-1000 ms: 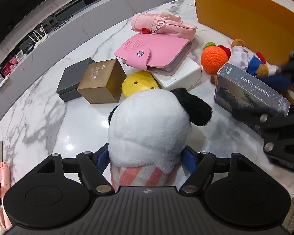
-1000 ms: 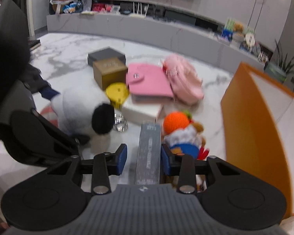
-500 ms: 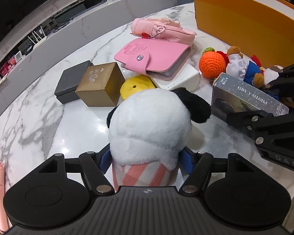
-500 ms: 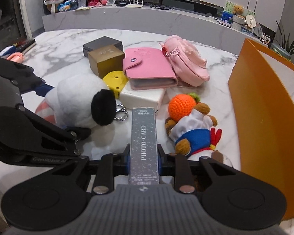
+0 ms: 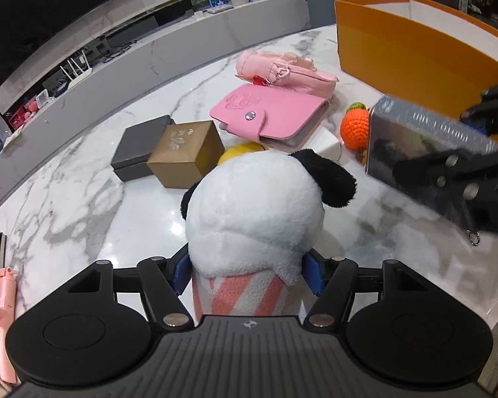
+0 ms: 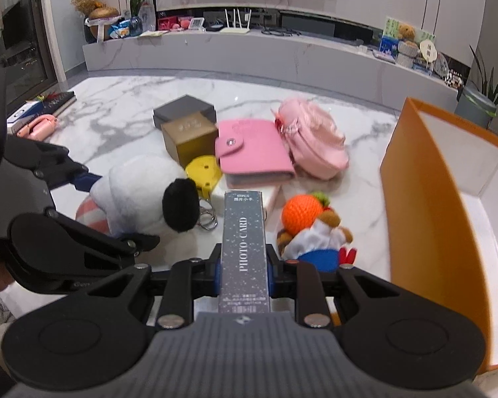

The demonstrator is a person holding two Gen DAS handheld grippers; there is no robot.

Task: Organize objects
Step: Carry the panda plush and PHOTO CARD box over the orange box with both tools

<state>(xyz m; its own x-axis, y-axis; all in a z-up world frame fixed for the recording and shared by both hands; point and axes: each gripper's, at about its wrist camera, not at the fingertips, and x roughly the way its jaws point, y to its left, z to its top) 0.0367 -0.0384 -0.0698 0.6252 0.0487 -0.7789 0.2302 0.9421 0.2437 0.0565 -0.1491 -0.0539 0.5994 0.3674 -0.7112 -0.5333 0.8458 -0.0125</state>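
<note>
Meanwhile our left gripper (image 5: 247, 273) pinches the panda plush (image 5: 259, 212) and our right gripper (image 6: 244, 273) clamps the photo-card box (image 6: 245, 248) above the white marble table (image 5: 83, 205); orange bin (image 6: 425, 199) at three o'clock, television (image 5: 49, 10) wall-mounted at eleven.

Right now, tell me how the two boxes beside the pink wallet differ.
The dark grey box is flat and low; the brown box is taller, nearly a cube. The brown box has pale print on its lid; the grey box's lid looks plain. The grey box lies farther from the panda plush, the brown one nearer. Both are closed, side by side on the marble table.
</note>
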